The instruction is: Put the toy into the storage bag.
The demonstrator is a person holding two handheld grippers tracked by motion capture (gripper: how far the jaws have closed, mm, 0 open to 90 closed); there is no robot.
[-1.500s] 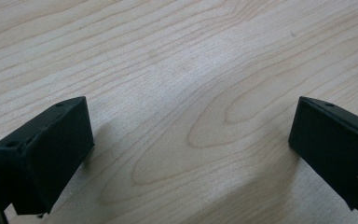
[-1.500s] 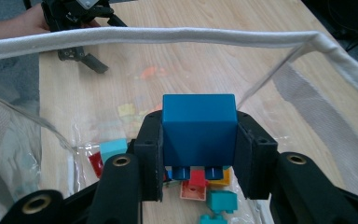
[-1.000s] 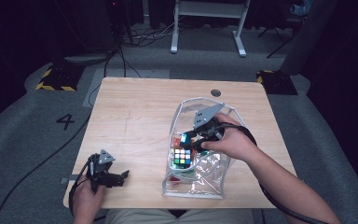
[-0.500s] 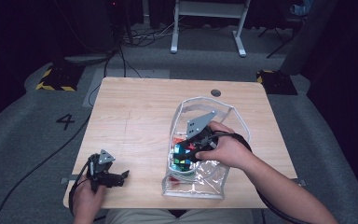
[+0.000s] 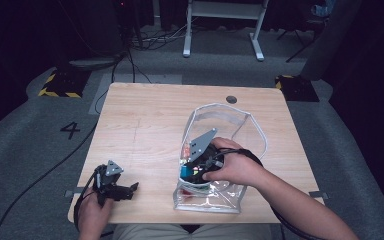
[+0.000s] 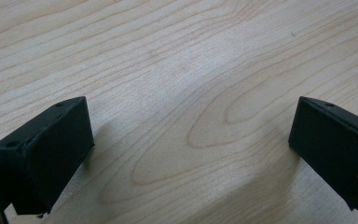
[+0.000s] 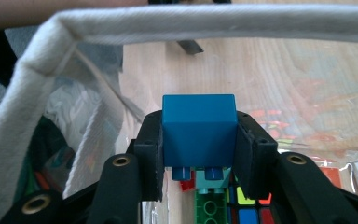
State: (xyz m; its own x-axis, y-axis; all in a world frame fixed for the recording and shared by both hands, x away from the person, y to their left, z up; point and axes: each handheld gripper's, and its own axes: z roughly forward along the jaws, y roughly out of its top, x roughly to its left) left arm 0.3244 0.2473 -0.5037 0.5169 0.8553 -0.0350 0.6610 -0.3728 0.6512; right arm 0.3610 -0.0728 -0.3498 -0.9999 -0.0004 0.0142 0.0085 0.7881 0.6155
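Looking along the left gripper [image 6: 186,154], its two black fingers [image 6: 46,158] stand wide apart, one low at the left edge and the other low at the right, with nothing between them but bare wood. Each is a blocky dark wedge, with small round holes showing on its upper face. Below them lies the counter [image 6: 177,60], pale wood with long grain lines and an oval knot-like swirl right in the gap. Soft shadows fall beside each finger on the boards. The fingers sit close above the surface; contact can't be judged.
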